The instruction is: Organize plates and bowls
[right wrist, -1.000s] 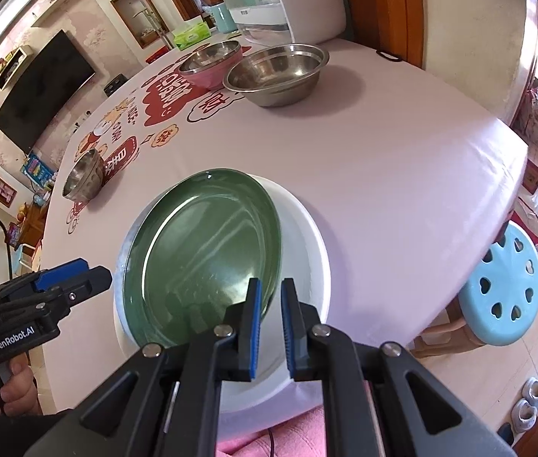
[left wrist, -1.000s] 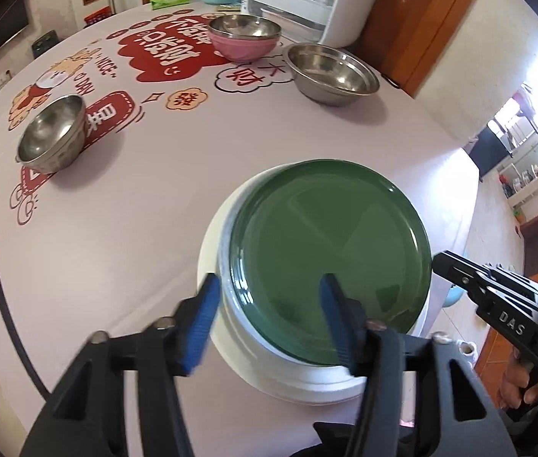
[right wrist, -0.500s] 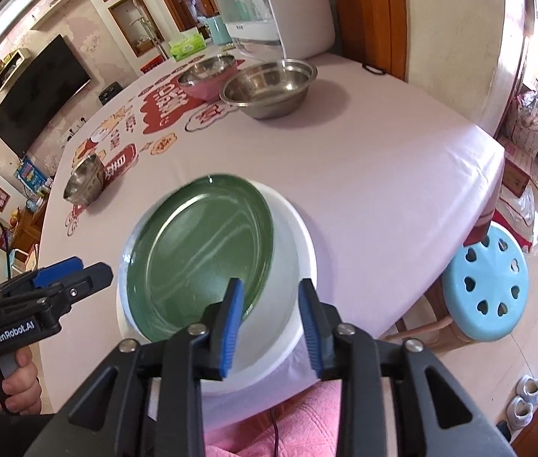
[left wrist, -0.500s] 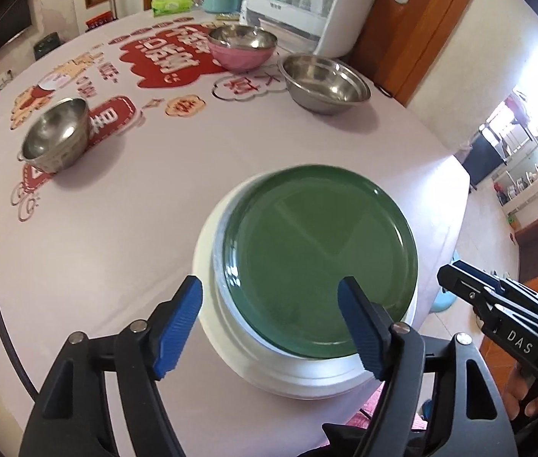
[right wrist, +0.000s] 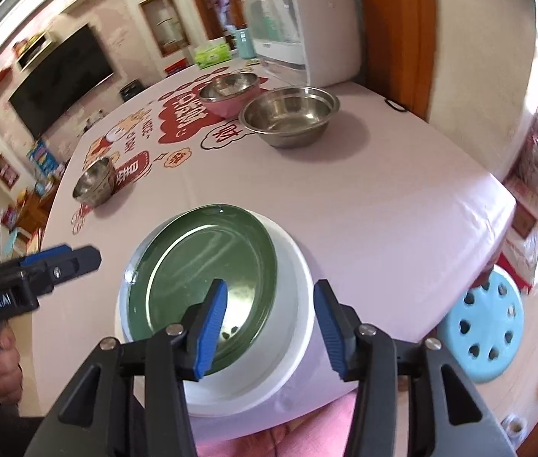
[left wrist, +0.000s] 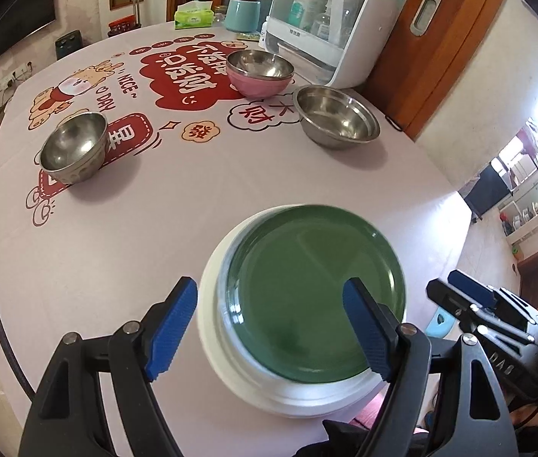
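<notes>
Green plate (left wrist: 318,293): stacked on white plate (left wrist: 212,327) at table's (left wrist: 155,228) near edge. Judged rigid, glossy, slippery, breakable; best gripped by the rim. Left gripper (left wrist: 269,327) and right gripper (right wrist: 269,327): jaws just opened, spread, pinching nothing.

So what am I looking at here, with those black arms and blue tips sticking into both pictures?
There is no robot: a person holds a pair of tongs in each hand, and each carries a wide-angle camera looking along its blue-tipped fingers. One picture comes from the left tongs, the other from the right tongs; each also shows the other pair at its edge. Both have just been opening and hold nothing. Below them a green plate lies stacked on a white plate near the table edge. Farther off stand a small steel bowl, a wide steel bowl and a pink bowl with a steel one nested inside.
</notes>
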A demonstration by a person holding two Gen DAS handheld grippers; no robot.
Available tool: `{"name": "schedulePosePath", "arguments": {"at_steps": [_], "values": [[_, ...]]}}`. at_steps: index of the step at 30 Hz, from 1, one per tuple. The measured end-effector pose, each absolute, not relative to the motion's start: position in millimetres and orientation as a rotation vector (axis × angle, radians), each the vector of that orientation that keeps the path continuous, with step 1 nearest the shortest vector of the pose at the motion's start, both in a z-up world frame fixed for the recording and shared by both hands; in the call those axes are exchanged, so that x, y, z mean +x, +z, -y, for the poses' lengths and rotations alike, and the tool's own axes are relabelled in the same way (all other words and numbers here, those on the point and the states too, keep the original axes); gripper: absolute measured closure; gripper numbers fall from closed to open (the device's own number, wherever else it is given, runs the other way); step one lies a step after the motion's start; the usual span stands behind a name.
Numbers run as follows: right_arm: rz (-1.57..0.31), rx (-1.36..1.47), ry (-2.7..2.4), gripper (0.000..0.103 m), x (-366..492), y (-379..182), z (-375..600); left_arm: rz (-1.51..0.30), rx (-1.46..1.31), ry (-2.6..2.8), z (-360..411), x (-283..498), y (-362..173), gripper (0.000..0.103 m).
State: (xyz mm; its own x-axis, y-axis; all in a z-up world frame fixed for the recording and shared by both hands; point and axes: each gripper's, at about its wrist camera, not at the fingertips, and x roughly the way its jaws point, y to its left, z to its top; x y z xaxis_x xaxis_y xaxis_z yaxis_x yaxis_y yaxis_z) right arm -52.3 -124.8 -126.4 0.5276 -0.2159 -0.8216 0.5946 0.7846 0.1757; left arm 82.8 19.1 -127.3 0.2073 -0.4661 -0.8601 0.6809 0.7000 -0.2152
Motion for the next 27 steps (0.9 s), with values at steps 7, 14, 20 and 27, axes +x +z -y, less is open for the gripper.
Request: {"name": "schedulePosePath", "arguments": {"at_steps": [7,14,20,27], "values": [[-0.895,0.394,-0.403,0.056,-46,-114,158,-1.09,0.181,-0.732,10,78,-113,0.025],[-0.874,0.345,-0.338,0.055,-40,-103,199,-1.077,0.161,-0.684,42,68,-99,0.023],[-0.849,0.308,-0.282,0.054,-32,-94,237,-1.072,0.148,-0.656,73,62,-92,0.019],[-0.852,0.235,-0.196,0.048,-20,-92,276,-1.1,0.087,-0.598,105,57,-99,0.019]]}}
